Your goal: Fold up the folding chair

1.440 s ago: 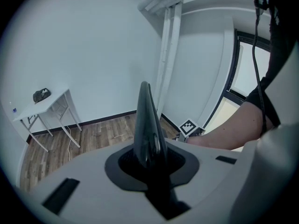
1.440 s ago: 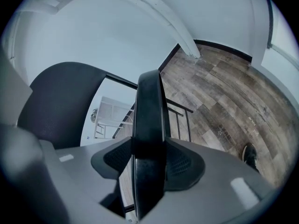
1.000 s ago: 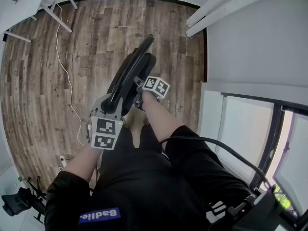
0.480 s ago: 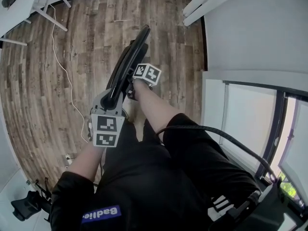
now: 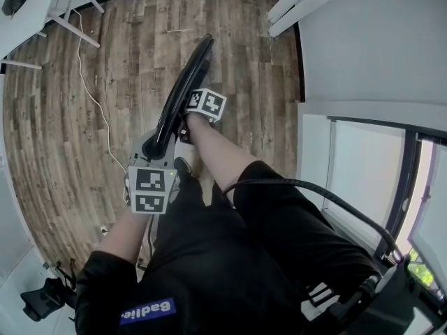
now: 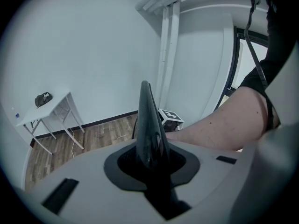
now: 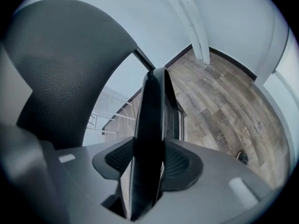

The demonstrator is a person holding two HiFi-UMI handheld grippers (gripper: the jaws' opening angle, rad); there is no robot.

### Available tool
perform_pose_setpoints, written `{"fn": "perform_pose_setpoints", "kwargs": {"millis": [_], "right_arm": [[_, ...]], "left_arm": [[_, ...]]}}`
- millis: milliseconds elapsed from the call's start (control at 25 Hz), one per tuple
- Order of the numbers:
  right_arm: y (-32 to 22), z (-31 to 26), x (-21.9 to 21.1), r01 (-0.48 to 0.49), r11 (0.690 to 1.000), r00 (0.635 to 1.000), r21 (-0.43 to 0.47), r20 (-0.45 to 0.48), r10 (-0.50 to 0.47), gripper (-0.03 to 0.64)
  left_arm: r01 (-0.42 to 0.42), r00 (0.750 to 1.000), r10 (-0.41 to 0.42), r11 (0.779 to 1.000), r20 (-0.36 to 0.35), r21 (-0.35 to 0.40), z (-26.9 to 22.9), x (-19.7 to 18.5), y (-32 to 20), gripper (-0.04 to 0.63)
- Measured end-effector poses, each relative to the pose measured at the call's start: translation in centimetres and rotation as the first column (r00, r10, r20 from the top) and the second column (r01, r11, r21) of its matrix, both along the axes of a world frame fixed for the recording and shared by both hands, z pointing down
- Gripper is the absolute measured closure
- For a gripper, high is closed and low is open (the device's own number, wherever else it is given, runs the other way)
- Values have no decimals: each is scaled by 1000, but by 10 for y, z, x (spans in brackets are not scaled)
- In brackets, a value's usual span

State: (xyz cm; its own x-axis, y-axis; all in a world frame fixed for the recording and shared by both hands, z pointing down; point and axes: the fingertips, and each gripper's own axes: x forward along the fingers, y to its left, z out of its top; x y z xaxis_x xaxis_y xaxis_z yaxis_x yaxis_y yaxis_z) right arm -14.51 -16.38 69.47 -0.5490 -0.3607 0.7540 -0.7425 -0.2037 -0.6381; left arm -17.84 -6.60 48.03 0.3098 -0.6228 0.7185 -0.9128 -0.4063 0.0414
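The black folding chair point(image 5: 187, 75) stands on the wood floor, seen edge-on as one narrow slab. My left gripper point(image 5: 159, 145) is shut on its near edge, and a thin black panel point(image 6: 148, 120) rises between the pads. My right gripper point(image 5: 184, 127) sits just beyond, under its marker cube point(image 5: 206, 105), on the chair's right side. Its jaws are closing, and the pads press on a black panel edge point(image 7: 152, 125) between them. A dark padded surface point(image 7: 60, 69) fills the left of the right gripper view. The chair's legs are hidden.
A white table's legs point(image 5: 66, 12) stand at the top left, and a white cable point(image 5: 91, 96) trails over the floor. White beams point(image 5: 307, 5) and a grey wall with windows close the right side. My shoe point(image 5: 183, 167) is by the chair's foot.
The chair's two parts have drawn together into a thinner slab. My right gripper has moved up and left in the picture, closer against the chair. The left gripper has stayed put.
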Motion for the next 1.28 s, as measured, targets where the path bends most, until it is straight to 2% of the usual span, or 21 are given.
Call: {"fn": "perform_pose_setpoints", "kwargs": {"millis": [240,560,760,960,1280], "right_arm": [[-1,-5,-16,76,997,997,20,14,-77,440],[6,-7,-16,81,996,997,23,-22,-80,439],[15,-12,-13,116,993,992,36,-44,-115,437],[30,-24,-11,219,973,972,70,-98,-212,460],[53,-69,22,266,946,962,184,-119,-247,483]], "left_arm": [[6,1000,-7,1000,17,12,-3,-20,-7,525],[26,1000,-26,1000,9,-4,-6,-45,-15,534],[34,999,-34,999,6,-14,-7,-50,-17,535],[37,999,-37,999,6,-36,-8,-54,-16,535],[33,999,-32,999,11,-13,-10,-69,-22,535]]}}
